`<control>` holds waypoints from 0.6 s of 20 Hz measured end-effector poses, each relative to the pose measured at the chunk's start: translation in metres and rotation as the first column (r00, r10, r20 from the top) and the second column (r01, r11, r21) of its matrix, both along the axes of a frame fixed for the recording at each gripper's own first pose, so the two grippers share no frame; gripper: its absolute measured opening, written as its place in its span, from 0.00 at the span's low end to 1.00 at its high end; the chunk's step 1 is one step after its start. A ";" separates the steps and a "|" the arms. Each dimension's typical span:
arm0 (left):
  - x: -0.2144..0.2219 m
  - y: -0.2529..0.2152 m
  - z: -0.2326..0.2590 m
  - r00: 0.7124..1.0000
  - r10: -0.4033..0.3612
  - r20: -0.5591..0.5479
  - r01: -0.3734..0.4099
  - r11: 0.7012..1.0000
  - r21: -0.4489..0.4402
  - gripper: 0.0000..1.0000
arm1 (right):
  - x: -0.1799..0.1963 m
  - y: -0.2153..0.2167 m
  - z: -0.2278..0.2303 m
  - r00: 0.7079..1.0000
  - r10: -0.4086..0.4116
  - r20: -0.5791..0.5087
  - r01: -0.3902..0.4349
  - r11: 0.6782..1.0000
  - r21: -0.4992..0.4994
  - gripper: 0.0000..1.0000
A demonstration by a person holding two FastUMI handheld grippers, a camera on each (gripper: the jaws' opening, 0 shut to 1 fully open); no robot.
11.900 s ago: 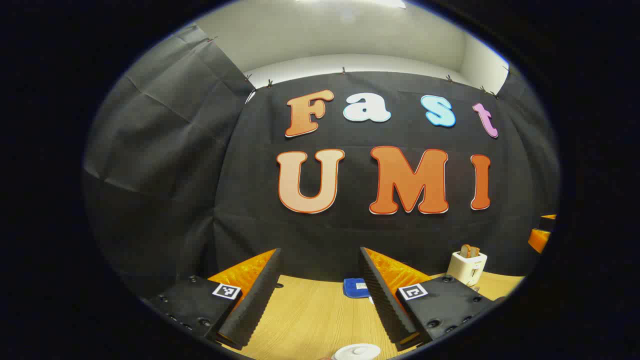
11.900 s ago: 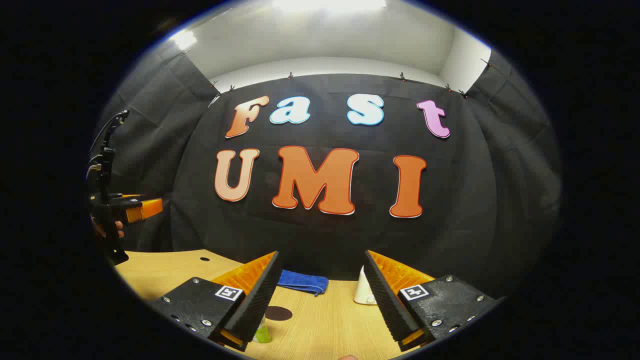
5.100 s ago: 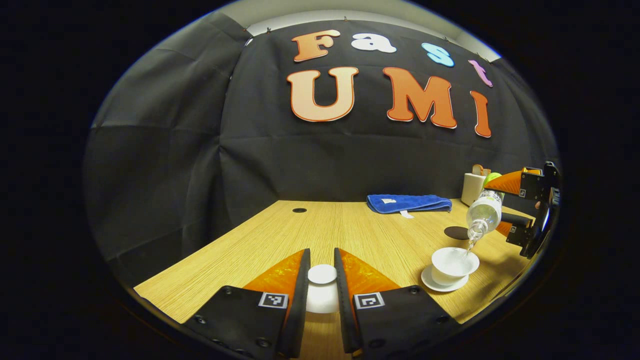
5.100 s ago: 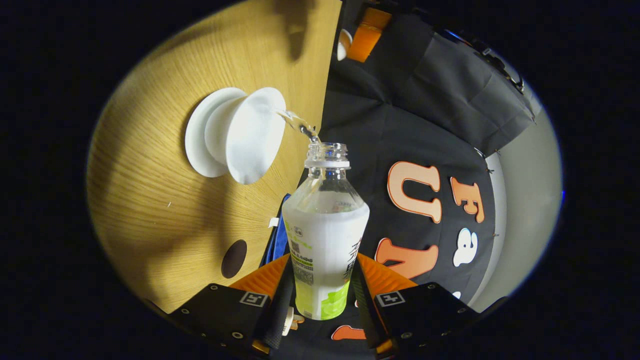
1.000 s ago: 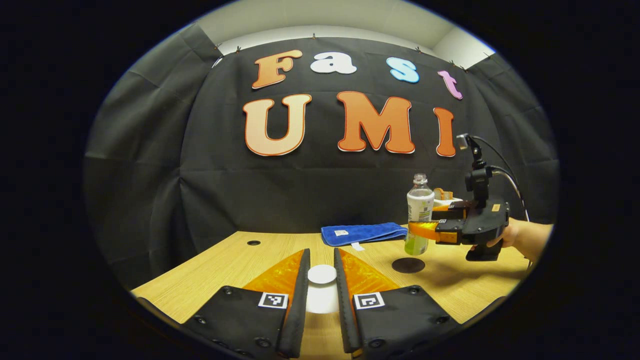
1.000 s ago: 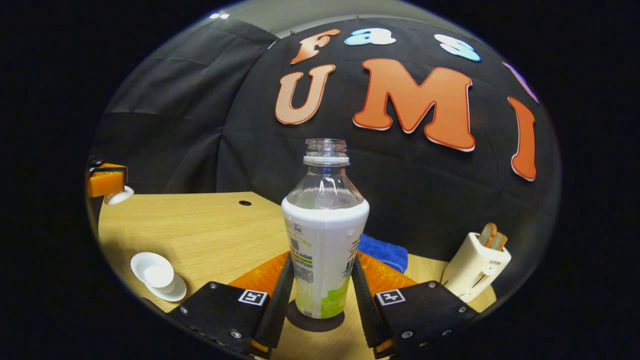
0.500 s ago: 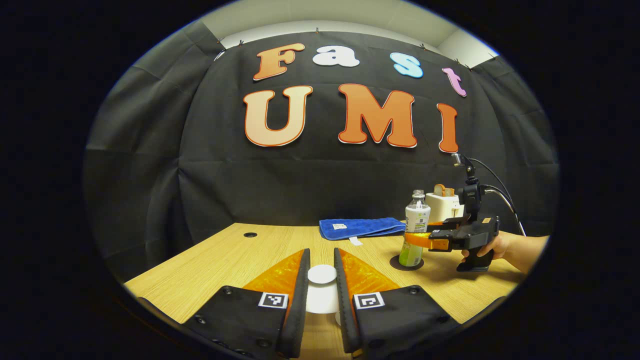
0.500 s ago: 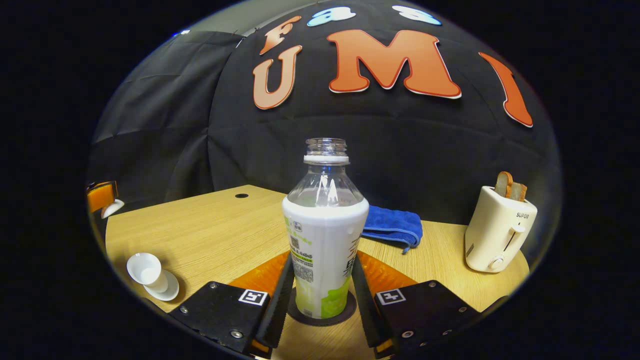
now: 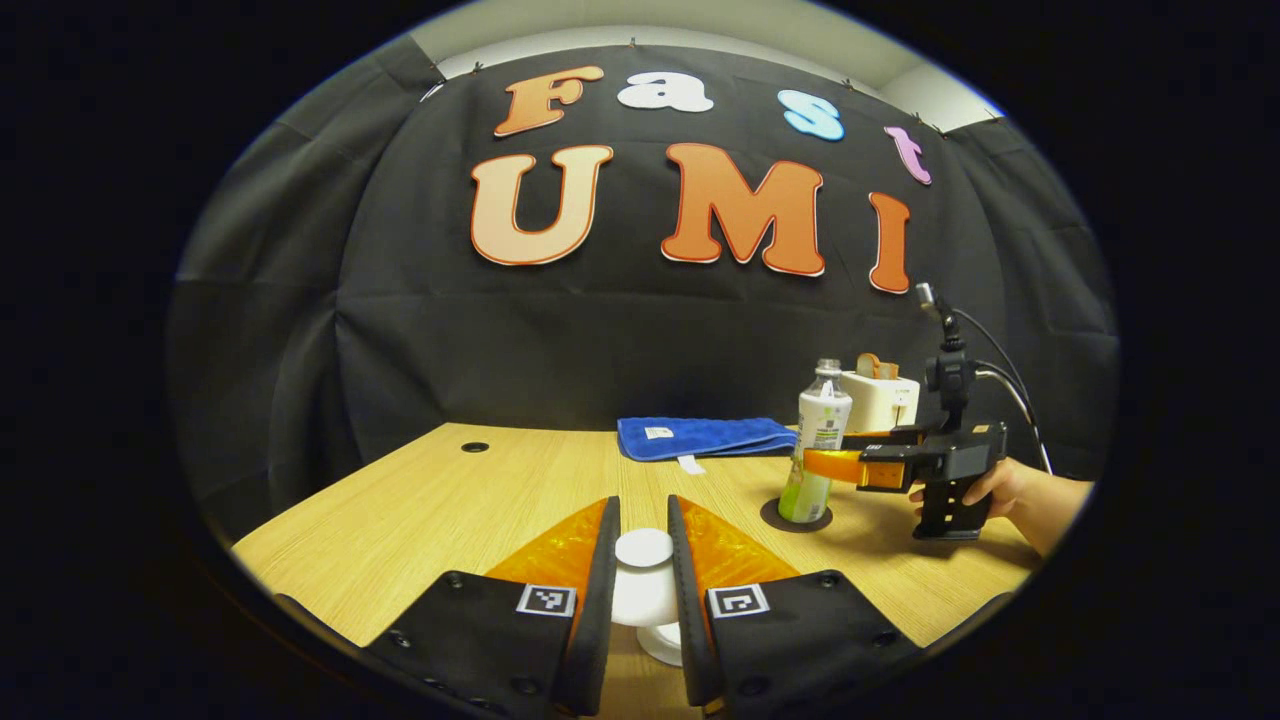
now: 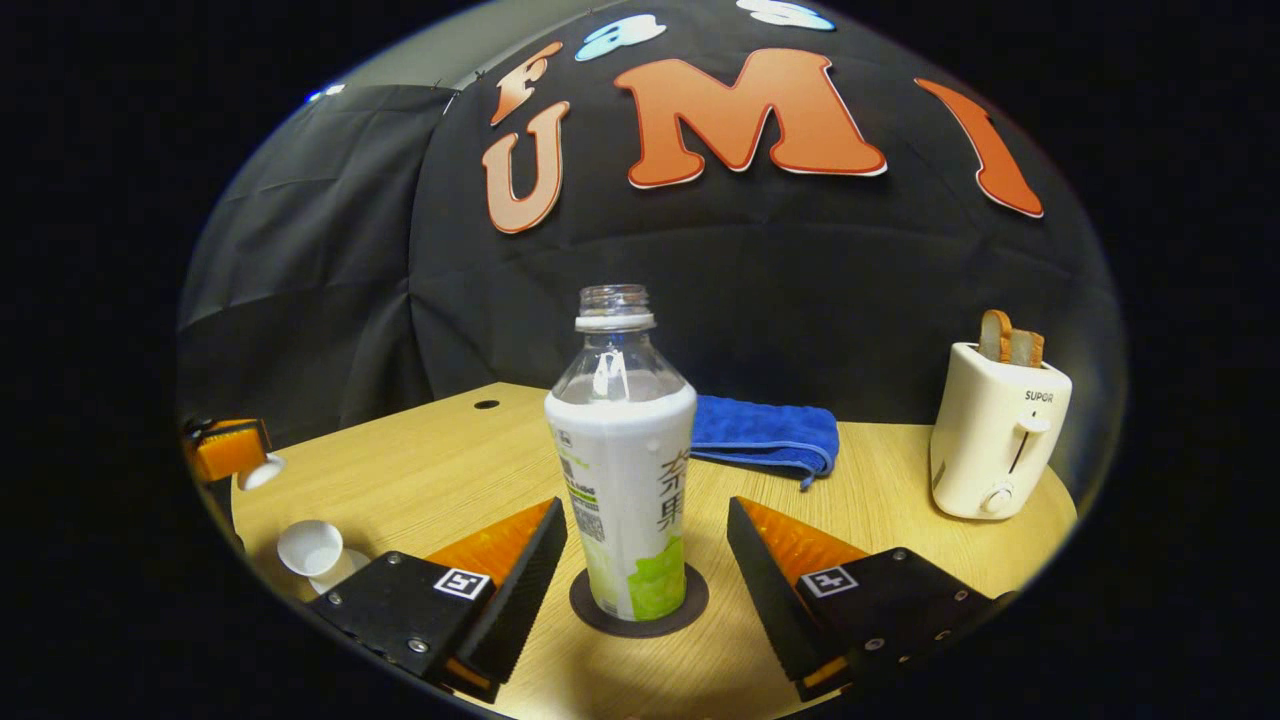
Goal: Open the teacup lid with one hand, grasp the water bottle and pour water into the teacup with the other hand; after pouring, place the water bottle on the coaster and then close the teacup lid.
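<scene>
The water bottle [image 10: 625, 470], clear with a white and green label and no cap, stands upright on the dark round coaster [image 10: 640, 606]. My right gripper [image 10: 645, 508] is open, a finger on each side of the bottle and apart from it. In the left gripper view the bottle [image 9: 822, 440] and the right gripper [image 9: 832, 463] sit at the right, held by a hand [image 9: 1015, 490]. My left gripper [image 9: 644, 560] is shut on the white teacup lid [image 9: 644, 548], just above a white rim [image 9: 662, 643]. The open teacup [image 10: 310, 548] on its saucer lies below the lid [image 10: 263, 470].
A cream toaster [image 10: 995, 430] with bread slices stands at the back right of the wooden table [image 10: 420, 470]. A folded blue cloth [image 10: 765, 430] lies behind the bottle by the black wall. A small cable hole [image 9: 475, 447] sits far left.
My right gripper has opened and let go of the bottle, which now stands on the coaster. My left gripper, still holding the lid, has come down closer to the teacup.
</scene>
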State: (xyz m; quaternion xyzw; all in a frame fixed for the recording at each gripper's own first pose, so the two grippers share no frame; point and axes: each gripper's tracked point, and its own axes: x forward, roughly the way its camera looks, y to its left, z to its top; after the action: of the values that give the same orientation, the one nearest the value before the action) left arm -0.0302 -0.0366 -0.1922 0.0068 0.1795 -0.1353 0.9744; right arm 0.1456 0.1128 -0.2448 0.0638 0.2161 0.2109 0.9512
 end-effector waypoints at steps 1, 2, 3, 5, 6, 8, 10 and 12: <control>-0.002 -0.005 -0.006 1.000 -0.005 -0.014 0.005 1.000 -0.002 0.34 | -0.004 -0.003 0.004 1.000 0.001 0.003 -0.001 1.000 0.000 0.98; -0.004 -0.009 -0.010 1.000 -0.009 -0.022 0.009 1.000 -0.004 0.34 | -0.009 -0.007 0.009 1.000 -0.001 0.015 0.001 1.000 0.000 0.97; -0.006 -0.012 -0.013 1.000 -0.014 -0.025 0.014 1.000 -0.004 0.34 | -0.014 -0.011 0.014 1.000 -0.002 0.031 0.002 1.000 -0.006 0.97; -0.009 -0.020 -0.023 0.999 -0.023 -0.040 0.024 1.000 0.002 0.34 | -0.024 -0.020 0.023 0.998 -0.007 0.060 0.009 1.000 -0.026 0.98; -0.012 -0.023 -0.027 0.998 -0.030 -0.050 0.030 1.000 0.002 0.34 | -0.028 -0.025 0.028 0.997 -0.013 0.073 0.015 0.999 -0.034 0.98; -0.016 -0.029 -0.037 0.997 -0.038 -0.072 0.038 0.999 0.006 0.34 | -0.036 -0.031 0.039 0.995 -0.017 0.097 0.021 0.999 -0.033 0.97; -0.016 -0.031 -0.047 0.995 -0.036 -0.088 0.038 0.999 0.018 0.34 | -0.046 -0.037 0.048 0.992 -0.017 0.125 0.022 0.999 -0.039 0.97; -0.018 -0.031 -0.052 0.995 -0.032 -0.095 0.036 0.999 0.034 0.33 | -0.053 -0.044 0.055 0.989 -0.020 0.150 0.030 0.998 -0.061 0.97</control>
State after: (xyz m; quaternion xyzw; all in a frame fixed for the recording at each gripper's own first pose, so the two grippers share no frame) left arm -0.0486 -0.0672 -0.2441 0.0205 0.2277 -0.1489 0.9621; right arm 0.0926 0.0692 -0.1899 0.0208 0.1501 0.1962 0.9688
